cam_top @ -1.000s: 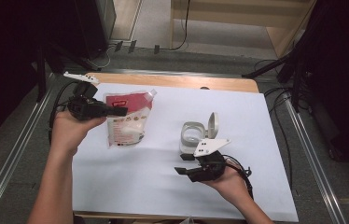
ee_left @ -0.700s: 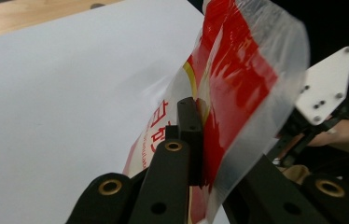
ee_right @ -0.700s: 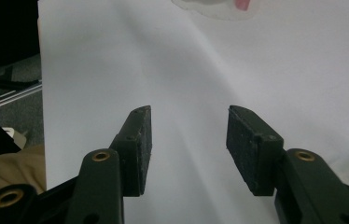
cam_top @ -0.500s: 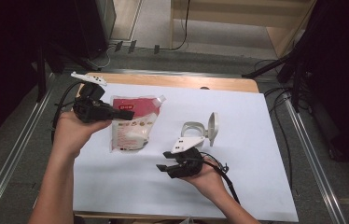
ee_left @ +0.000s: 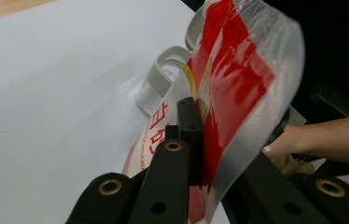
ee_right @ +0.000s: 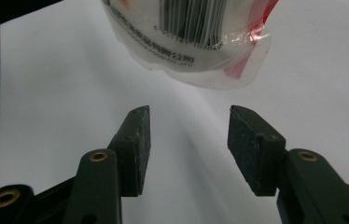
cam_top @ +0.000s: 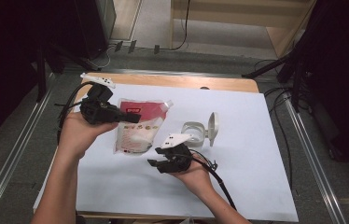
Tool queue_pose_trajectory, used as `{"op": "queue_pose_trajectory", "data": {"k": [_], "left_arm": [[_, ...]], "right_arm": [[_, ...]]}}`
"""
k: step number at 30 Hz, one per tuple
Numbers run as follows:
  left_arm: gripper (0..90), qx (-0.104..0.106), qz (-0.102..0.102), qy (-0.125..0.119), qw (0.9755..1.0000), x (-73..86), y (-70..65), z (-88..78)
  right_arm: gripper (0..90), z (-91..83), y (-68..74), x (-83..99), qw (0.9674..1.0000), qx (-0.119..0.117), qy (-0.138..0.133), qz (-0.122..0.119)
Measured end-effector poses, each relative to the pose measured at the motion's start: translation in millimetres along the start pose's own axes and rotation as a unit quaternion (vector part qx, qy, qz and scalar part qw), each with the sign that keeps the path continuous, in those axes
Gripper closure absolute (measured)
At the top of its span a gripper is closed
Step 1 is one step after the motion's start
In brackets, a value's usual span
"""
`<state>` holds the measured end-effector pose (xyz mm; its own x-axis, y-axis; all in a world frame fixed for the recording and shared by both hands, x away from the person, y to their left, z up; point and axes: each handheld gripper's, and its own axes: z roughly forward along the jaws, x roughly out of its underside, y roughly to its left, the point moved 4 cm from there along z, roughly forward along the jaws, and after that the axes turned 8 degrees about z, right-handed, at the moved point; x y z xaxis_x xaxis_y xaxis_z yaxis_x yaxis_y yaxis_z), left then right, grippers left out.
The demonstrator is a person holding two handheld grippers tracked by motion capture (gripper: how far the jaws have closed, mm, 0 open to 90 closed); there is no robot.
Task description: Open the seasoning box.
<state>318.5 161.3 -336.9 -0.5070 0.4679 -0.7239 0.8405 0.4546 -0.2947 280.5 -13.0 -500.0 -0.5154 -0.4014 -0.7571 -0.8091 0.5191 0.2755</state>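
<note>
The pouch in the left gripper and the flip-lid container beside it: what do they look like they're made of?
Pouch: thin flexible plastic film, glossy, part clear and part printed red; it bends and catches glare where the left gripper pinches it. Container: seemingly rigid plastic, clear body with an opaque grey-white rim and open flip lid; glass cannot be ruled out for the body.

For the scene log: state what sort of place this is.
Probably a lab recording bench: a white paper sheet covers a wooden table ringed by metal rails, with black cables on the floor.
</note>
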Motion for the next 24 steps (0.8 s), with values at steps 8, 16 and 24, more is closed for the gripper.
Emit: {"op": "queue_pose_trajectory", "data": {"k": [8, 16, 24], "left_arm": [[90.0, 0.009, -0.006, 0.006, 0.9999, 0.0, -2.3, 7.7], [90.0, 0.023, -0.02, 0.004, 0.9995, -1.5, -4.2, 12.1], [90.0, 0.047, -0.052, -0.007, 0.9975, 0.2, -0.9, 15.1]], "right_arm": [[49.5, 25.0, -4.4, 4.3, 0.9994, 0.029, -0.013, 0.016], [49.1, 38.3, -3.3, 9.6, 0.9974, 0.063, -0.036, 0.005], [45.9, 41.8, -4.5, 11.1, 0.9922, 0.096, -0.079, 0.012]]}}
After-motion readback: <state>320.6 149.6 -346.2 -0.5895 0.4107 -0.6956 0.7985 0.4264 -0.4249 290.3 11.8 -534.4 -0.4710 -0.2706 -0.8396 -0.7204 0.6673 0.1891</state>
